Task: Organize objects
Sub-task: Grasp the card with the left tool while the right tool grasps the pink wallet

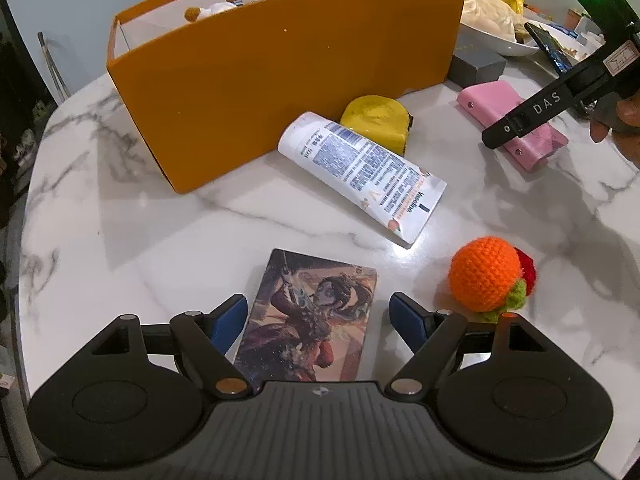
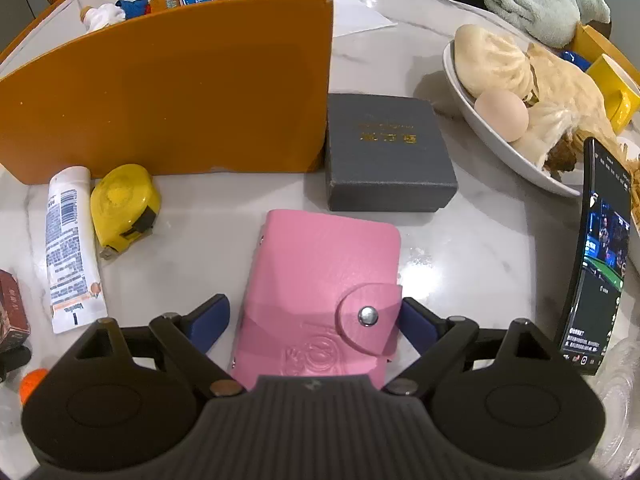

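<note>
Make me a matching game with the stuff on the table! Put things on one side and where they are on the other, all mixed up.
Things:
1. picture card
2. pink wallet
3. yellow tape measure
4. egg

Places:
A. in the white bowl with the buns
B. between the open fingers of the left gripper
C. beside the lotion tube, near the orange box
D. between the open fingers of the right gripper

Pairs: 1-B, 2-D, 3-C, 4-A

Black claw (image 1: 314, 314), blue fingertips (image 1: 230, 316)
</note>
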Tool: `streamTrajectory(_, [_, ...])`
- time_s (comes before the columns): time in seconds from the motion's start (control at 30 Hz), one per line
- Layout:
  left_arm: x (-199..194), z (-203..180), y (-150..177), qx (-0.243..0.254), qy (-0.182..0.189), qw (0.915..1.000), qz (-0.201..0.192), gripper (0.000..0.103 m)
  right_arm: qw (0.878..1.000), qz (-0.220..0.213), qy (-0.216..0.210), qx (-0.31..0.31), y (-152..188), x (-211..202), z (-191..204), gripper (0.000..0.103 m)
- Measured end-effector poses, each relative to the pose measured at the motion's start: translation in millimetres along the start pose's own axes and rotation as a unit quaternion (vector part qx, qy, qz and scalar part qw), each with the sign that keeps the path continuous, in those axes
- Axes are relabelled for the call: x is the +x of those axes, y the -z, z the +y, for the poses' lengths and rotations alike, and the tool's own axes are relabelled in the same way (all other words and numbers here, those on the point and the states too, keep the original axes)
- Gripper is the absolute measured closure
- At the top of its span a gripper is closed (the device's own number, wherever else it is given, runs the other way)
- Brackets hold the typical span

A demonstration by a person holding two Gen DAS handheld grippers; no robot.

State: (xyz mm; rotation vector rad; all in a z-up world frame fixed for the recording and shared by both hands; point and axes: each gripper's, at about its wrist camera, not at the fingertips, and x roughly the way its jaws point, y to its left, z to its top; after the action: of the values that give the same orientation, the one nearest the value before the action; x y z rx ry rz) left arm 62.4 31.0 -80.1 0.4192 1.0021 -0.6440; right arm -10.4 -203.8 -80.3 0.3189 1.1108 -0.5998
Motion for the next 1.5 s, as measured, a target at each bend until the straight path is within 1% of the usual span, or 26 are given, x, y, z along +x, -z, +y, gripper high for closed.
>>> streamTrajectory(0.13, [-2, -3, 1, 0.011, 0.003, 0.9999, 0.012, 0.011, 1.000, 0.000, -0.003, -0.006, 2, -1, 1, 0.012])
streamTrajectory(0.23, [-3, -1, 2, 0.004, 0.007, 0.9997, 0.022, 0.011, 1.000, 0.000, -0.006, -0.010, 3, -1, 1, 0.012])
streamTrajectory(0.33, [-4, 0, 3, 0.003, 0.009, 0.9995, 0.030, 0.013, 1.000, 0.002, -0.007, -0.012, 4, -2, 2, 0.014])
streamTrajectory(0.47, [-5, -1, 4, 0.005, 0.008, 0.9995, 0.029, 0.014, 1.000, 0.003, -0.008, -0.017, 5, -4, 4, 0.017])
streamTrajectory(0.8, [-7, -3, 5, 0.014, 0.011, 0.9994, 0.031, 0.014, 0.999, 0.000, -0.012, -0.039, 11, -6, 13, 0.017])
streamTrajectory(0.93, [-6, 1, 7, 0.000, 0.019, 0.9994, 0.030, 0.014, 0.999, 0.010, -0.017, -0.041, 12, -6, 15, 0.017])
streamTrajectory(1.03, [-7, 4, 7, -0.003, 0.022, 0.9992, 0.033, 0.019, 0.999, 0.010, -0.017, -0.044, 13, -7, 17, 0.017])
streamTrajectory(1.1, [-8, 5, 7, 0.001, 0.024, 0.9991, 0.036, 0.027, 0.999, 0.010, -0.016, -0.050, 15, -7, 20, 0.018])
streamTrajectory(1.13, [-9, 4, 7, 0.004, 0.026, 0.9990, 0.037, 0.035, 0.998, 0.009, -0.017, -0.053, 16, -8, 21, 0.018])
streamTrajectory(1.33, [-11, 0, 9, 0.021, 0.030, 0.9984, 0.043, 0.035, 0.998, 0.010, -0.018, -0.063, 21, -10, 26, 0.018])
streamTrajectory(1.37, [-12, -1, 9, 0.022, 0.030, 0.9983, 0.044, 0.035, 0.998, 0.010, -0.019, -0.064, 21, -13, 20, 0.018])
streamTrajectory(1.4, [-12, -1, 10, 0.023, 0.030, 0.9983, 0.044, 0.035, 0.998, 0.010, -0.018, -0.065, 21, -13, 23, 0.018])
streamTrajectory(1.43, [-12, 0, 10, 0.023, 0.030, 0.9983, 0.045, 0.035, 0.998, 0.010, -0.019, -0.066, 18, -10, 12, 0.018])
streamTrajectory(1.5, [-12, 0, 9, 0.023, 0.030, 0.9983, 0.045, 0.035, 0.997, 0.010, -0.018, -0.068, 20, -10, 12, 0.019])
